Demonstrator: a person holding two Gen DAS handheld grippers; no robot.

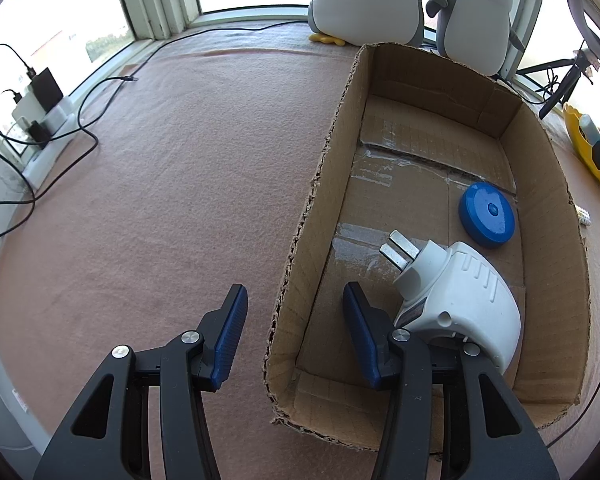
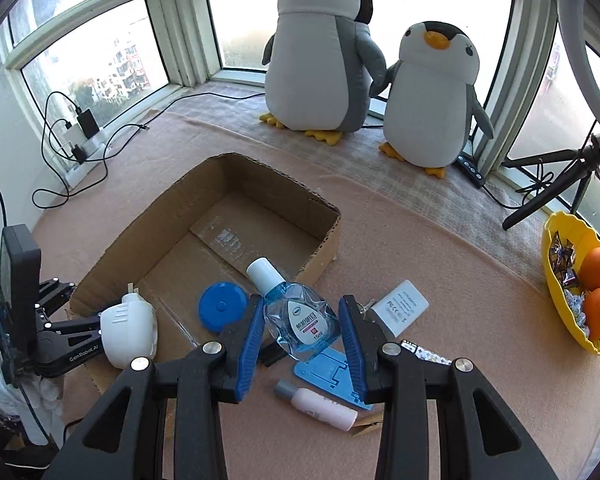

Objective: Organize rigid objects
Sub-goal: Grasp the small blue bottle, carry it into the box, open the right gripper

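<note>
While left jaws gape empty, right jaws clamp the eye-drop bottle (image 2: 300,318).

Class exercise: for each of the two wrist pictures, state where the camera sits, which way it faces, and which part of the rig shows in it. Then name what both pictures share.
Left wrist: rides the left gripper, looking forward and down along its open blue fingers, which straddle the cardboard box wall; white plug-in device lies inside.
Right wrist: rides the right gripper, facing the windows, its fingers on either side of the eye-drop bottle; the left gripper shows at left.
Shared: the box, blue disc, plug-in device, two plush penguins.
</note>
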